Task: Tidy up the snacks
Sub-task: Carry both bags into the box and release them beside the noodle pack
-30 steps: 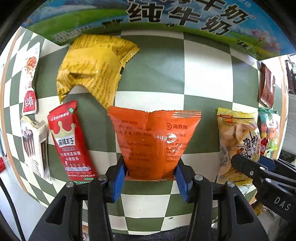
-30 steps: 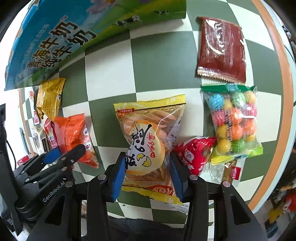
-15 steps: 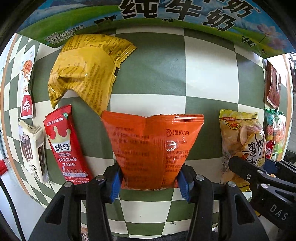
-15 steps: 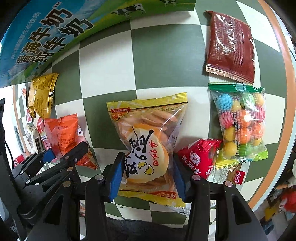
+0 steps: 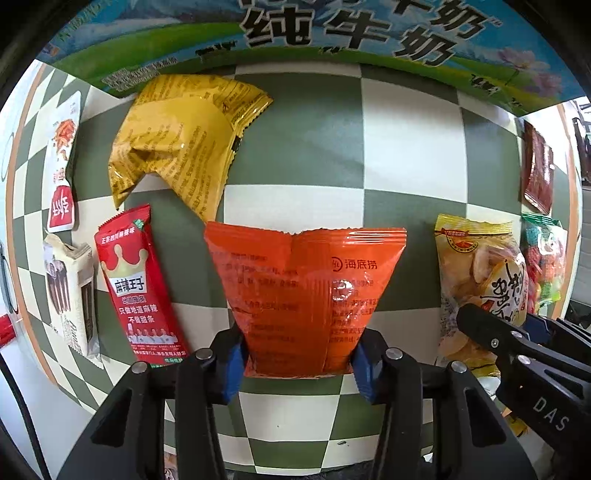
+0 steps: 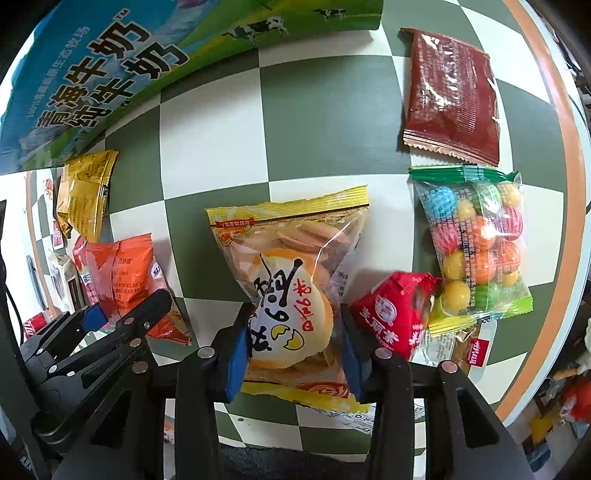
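In the left wrist view, the left gripper (image 5: 299, 356) pinches the lower end of a glossy orange foil snack packet (image 5: 304, 291) at lower centre, its bottom edge hidden between blue pads; a crumpled yellow foil bag (image 5: 181, 144) lies upper left. In the right wrist view, the right gripper (image 6: 293, 352) clamps a clear crinkly packet of round egg biscuits (image 6: 290, 291) at centre, partly covering a red wrapped snack (image 6: 397, 314) whose lower edge is cut off.

The left wrist view is taken from close above the checkered tabletop (image 5: 406, 129), directed forward along the left gripper (image 5: 297, 356) toward the milk carton (image 5: 332, 33) at the far edge. The right wrist view is taken from a similarly close position, offset to the right, directed along the right gripper (image 6: 293, 349) toward the same carton (image 6: 92, 74). The orange packet (image 5: 306, 291) (image 6: 118, 277), the egg-biscuit bag (image 5: 476, 284) (image 6: 291, 280) and the yellow packet (image 5: 184, 136) (image 6: 85, 192) are shared by both views, and each gripper is seen in the opposite view.
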The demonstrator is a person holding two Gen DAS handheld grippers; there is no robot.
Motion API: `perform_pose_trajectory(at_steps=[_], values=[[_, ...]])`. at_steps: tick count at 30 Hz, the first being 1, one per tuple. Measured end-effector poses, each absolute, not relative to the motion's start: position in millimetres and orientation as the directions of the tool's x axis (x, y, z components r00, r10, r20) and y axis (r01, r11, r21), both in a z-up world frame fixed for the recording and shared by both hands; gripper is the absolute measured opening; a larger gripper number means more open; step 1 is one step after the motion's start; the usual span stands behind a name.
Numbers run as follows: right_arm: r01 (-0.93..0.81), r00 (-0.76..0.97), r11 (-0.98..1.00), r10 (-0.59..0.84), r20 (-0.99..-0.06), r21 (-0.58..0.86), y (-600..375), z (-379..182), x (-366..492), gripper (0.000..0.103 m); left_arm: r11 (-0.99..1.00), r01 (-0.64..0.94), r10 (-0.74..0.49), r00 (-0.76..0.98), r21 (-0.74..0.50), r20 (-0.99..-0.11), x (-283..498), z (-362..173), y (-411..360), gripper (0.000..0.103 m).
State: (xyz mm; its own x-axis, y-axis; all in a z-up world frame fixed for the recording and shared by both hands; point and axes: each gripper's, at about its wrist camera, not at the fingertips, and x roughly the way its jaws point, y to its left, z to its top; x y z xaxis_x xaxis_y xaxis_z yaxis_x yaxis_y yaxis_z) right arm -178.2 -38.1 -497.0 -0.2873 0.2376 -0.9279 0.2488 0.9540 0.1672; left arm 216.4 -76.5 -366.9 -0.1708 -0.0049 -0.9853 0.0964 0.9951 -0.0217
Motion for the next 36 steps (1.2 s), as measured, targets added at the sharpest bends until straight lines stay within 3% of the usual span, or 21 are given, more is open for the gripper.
perform_pose_trajectory(at_steps=[11, 20, 29, 36], values=[[0.258, -0.208, 0.937, 0.291, -0.934, 0.234, -52, -452, -190, 0.042, 0.994, 0.094, -0.053, -0.082, -0.061, -0.995, 196, -301, -78, 0.044], [0.242, -0.091, 0.903, 0.384, -0.919, 0.354, -71, -373, -191, 0.042, 0.986, 0.097, -0.144, 0.051, -0.139, -0.988, 204, -203, -57, 0.044], [0.201, 0.089, 0.864, 0.454, -0.887, 0.462, -70, -281, -142, 0.042, 0.982, 0.112, -0.167, 0.163, -0.150, -0.972, 280, -147, -57, 0.044], [0.202, 0.167, 0.876, 0.409, -0.897, 0.438, -69, -268, -80, 0.042, 0.990, 0.120, -0.094, 0.181, -0.073, -0.979, 356, -151, -53, 0.044]])
